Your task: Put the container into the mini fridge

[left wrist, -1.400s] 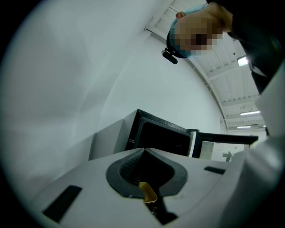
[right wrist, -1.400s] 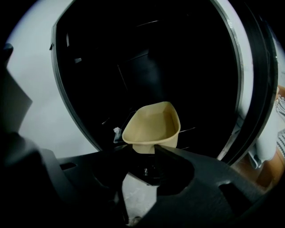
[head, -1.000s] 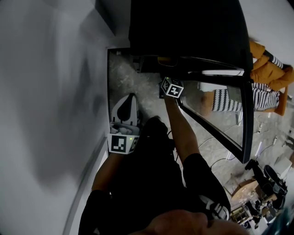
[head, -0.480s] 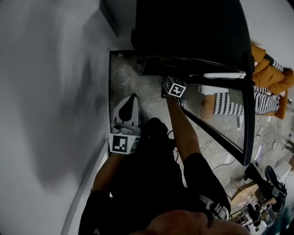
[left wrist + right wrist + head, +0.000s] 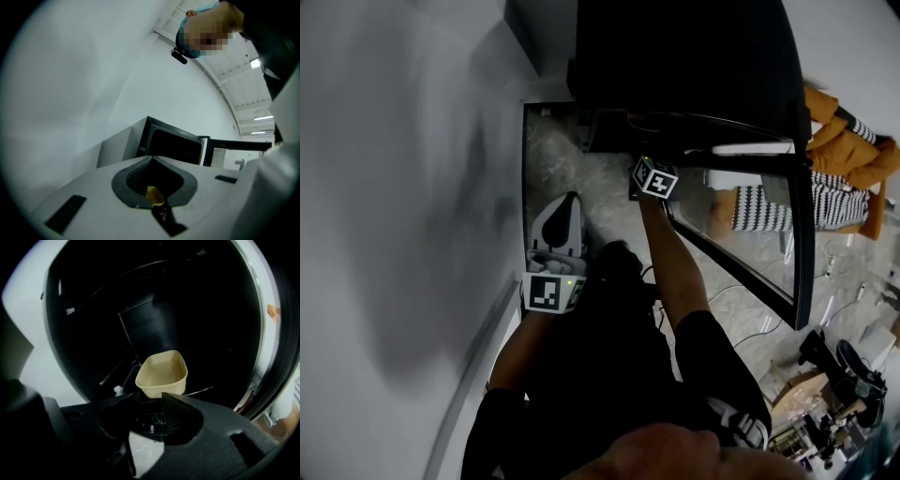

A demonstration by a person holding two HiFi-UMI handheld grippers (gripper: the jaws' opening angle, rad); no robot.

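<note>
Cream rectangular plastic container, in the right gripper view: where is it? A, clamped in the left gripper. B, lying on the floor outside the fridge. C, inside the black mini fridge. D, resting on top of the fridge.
C: the cream rectangular plastic container sits in the dark interior of the black mini fridge, just beyond the right gripper, whose jaws stand apart.

Lower centre of frame: right tongs point(image 5: 151, 400), dark jaws apart, not clamped on anything. Just beyond tips, mid-frame: beige container point(image 5: 161, 372), upright, open top, wider than the gap. Container rests on wire shelf point(image 5: 206, 391) inside dark mini fridge point(image 5: 154, 296). Left edge of frame: pale wall point(image 5: 28, 319).
</note>
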